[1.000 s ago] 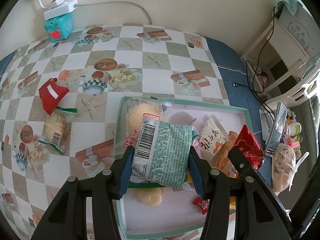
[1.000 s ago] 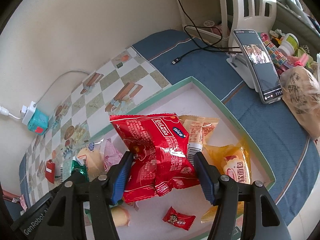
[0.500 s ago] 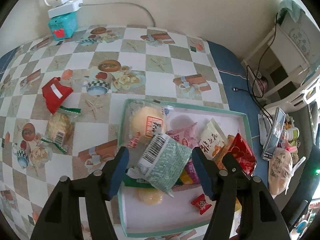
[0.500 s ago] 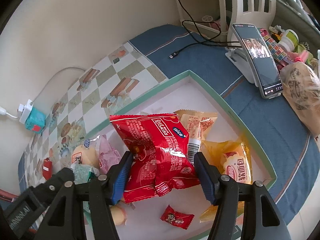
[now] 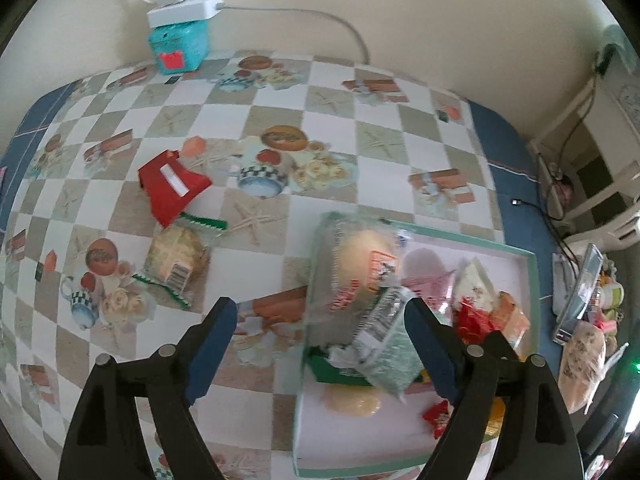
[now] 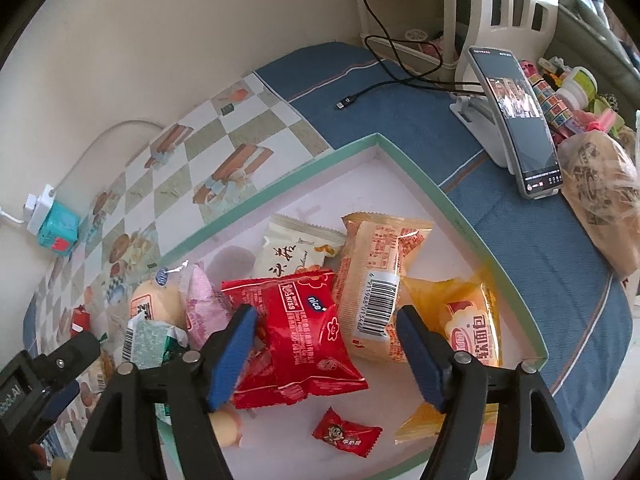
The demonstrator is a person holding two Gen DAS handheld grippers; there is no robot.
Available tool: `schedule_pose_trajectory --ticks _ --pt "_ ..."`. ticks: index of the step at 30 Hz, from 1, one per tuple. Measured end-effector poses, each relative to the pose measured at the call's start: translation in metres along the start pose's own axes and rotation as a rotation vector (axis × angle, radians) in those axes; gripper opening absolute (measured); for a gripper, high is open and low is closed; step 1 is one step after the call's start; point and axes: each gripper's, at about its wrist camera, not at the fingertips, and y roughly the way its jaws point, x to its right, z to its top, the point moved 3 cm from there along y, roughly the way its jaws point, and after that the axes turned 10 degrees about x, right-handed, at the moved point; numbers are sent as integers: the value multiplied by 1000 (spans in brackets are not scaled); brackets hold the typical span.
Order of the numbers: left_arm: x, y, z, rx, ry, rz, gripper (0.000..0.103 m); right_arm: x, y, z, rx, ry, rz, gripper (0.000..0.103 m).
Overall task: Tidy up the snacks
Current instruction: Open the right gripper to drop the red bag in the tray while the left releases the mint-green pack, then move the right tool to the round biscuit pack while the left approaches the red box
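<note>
left gripper (image 5: 320, 334) jaws opening, nothing pinched; green packet (image 5: 390, 354) lies in the tray (image 5: 534, 276), touching its 9 o'clock wall. right gripper (image 6: 324, 346) jaws opening over the red packet (image 6: 298, 334), pads clear of it. judgement: both packets light, soft, slippery film; take across the puffy middle. red wrapper (image 5: 172, 182) and biscuit pack (image 5: 176, 260) wait at 10 o'clock on open cloth.

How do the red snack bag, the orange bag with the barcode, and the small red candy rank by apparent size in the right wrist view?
1. red snack bag and orange barcode bag: look alike; the red one lies nearer, so unsure.
2. small red candy: clearly smallest.
</note>
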Motion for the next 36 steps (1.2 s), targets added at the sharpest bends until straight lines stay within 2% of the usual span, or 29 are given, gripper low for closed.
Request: schedule_pose_trajectory --ticks 5,10,19,29,36 --pt "-13 6 0 -5 -13 69 91 1 3 -1 -8 -10 -23 86" --pt "-27 13 -2 -27 -42 118 98 -1 2 -1 -1 -21 -28 100" --pt "-33 13 0 -13 -30 165 98 -4 2 -3 -16 -32 -35 103" --pt "-34 7 4 -8 -5 153 98 -11 -12 -2 -38 -30 -23 103" --pt "-51 -9 15 18 27 149 98 -31 -30 -1 -32 -44 8 103"
